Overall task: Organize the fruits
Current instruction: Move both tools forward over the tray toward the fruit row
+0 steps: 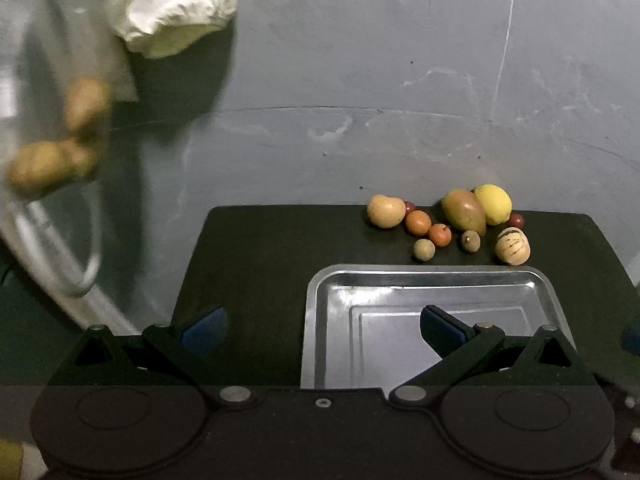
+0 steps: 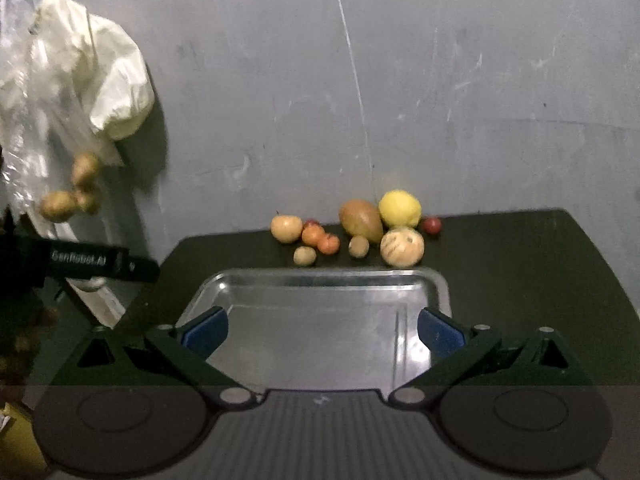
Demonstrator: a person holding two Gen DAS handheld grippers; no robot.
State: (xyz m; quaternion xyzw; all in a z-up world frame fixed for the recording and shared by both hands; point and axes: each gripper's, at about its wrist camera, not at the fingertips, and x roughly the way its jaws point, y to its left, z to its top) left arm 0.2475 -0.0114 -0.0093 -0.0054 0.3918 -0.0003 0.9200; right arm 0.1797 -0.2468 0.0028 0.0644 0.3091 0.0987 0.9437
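Left wrist view: the left tongs (image 1: 323, 326) stand released, blue pads wide apart and grasping nothing, at the lower centre of the frame. Beneath the right pad lies a shallow rectangular metal tray (image 1: 424, 276) with nothing in it, resting on a dark worktop (image 1: 260, 264). Beyond the tray's far rim, right of centre, a cluster of fruits sits against a grey wall (image 1: 360, 60): a pale tan rounded fruit (image 1: 385, 211) at the left end, two small orange fruits (image 1: 418, 222), a green-and-red mango (image 1: 464, 211), a yellow lemon (image 1: 493, 204), a cream striped melon-like fruit (image 1: 513, 246) and two small brownish round fruits (image 1: 424, 250). At upper left hangs a blurred clear plastic bag (image 1: 52, 80) showing brown potato-like lumps (image 1: 86, 104).

Right wrist view: the right tongs (image 2: 322, 330) are likewise released and hold nothing, straddling the tray (image 2: 320, 278) at lower centre. The fruit cluster lies just past the far rim at mid-frame; the lemon (image 2: 400, 208) and mango (image 2: 361, 220) are rearmost, the striped fruit (image 2: 401, 247) nearest the tray. A small red fruit (image 2: 432, 224) sits at the cluster's right edge.
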